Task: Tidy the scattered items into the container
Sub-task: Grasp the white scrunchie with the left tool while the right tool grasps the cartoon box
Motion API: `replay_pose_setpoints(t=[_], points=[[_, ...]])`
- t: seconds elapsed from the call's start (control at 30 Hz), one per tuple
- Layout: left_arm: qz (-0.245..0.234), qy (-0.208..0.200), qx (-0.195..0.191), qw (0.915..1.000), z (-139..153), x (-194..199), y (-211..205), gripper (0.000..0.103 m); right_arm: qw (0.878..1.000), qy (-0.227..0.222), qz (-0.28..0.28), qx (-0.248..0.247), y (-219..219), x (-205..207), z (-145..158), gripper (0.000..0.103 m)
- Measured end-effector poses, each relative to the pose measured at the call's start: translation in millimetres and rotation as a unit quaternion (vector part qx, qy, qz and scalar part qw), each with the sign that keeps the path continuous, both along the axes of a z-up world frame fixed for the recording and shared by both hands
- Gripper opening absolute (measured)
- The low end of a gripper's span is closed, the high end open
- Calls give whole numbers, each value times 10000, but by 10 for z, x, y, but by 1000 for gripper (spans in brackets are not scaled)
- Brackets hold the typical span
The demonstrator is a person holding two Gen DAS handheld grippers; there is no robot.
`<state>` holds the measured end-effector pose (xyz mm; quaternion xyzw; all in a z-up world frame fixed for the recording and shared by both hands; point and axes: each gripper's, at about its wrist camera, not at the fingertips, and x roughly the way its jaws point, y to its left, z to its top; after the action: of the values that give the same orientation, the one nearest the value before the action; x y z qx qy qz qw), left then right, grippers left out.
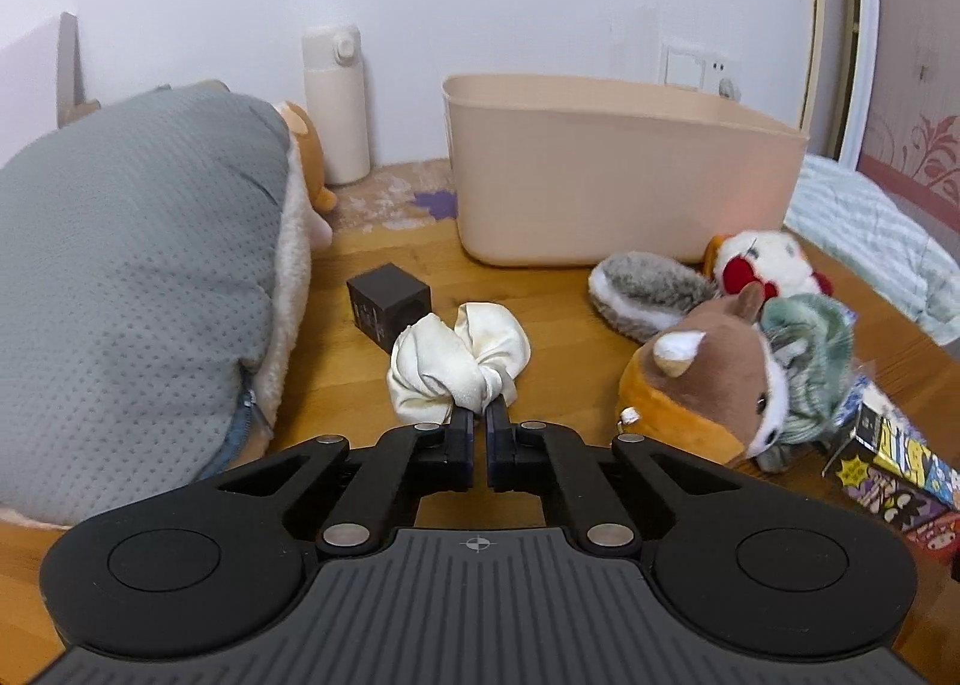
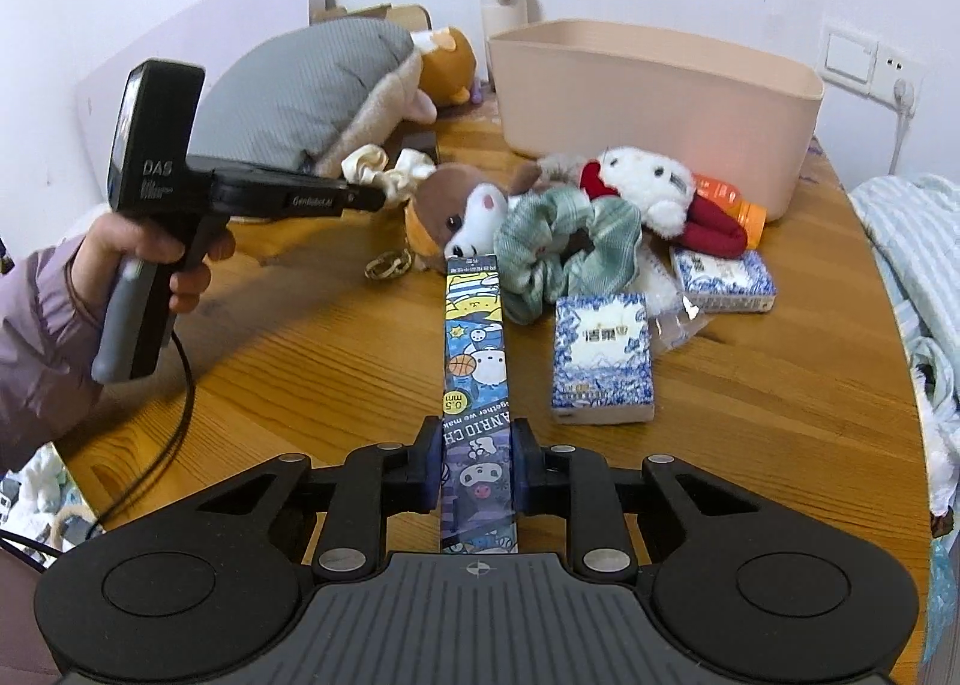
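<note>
My left gripper (image 1: 479,415) is shut on a cream scrunchie (image 1: 459,370), held just above the wooden table (image 1: 540,325); it also shows in the right wrist view (image 2: 384,168). My right gripper (image 2: 474,445) is shut on a long cartoon-printed pen box (image 2: 475,361), low over the table. The beige container (image 1: 618,175) stands at the back, seen too in the right wrist view (image 2: 654,108). Scattered in front of it are a brown-and-white plush (image 2: 456,211), a green scrunchie (image 2: 564,247), a white-and-red plush (image 2: 654,187), and two blue-patterned tissue packs (image 2: 603,361) (image 2: 723,277).
A large grey plush pillow (image 1: 132,277) fills the left side. A small dark cube box (image 1: 387,307) sits beside it. A cream bottle (image 1: 336,102) stands at the back wall. An orange tube (image 2: 732,205) lies by the container. A grey furry item (image 1: 648,289) lies near the plushes.
</note>
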<state>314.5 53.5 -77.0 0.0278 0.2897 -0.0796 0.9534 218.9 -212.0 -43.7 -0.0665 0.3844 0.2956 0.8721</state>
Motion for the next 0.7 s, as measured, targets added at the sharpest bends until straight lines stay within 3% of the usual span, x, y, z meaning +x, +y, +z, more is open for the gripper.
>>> replay_pose_setpoints(t=[0.3,0.7], points=[[-1,-497,-108,9987,455,-189,-13,3,9986,-479,-167,145,-115,-61,330,21],[-188,-1021,-130,9945,984,72,-303,3,9934,-1006,-456,319,-358,488,829,21]])
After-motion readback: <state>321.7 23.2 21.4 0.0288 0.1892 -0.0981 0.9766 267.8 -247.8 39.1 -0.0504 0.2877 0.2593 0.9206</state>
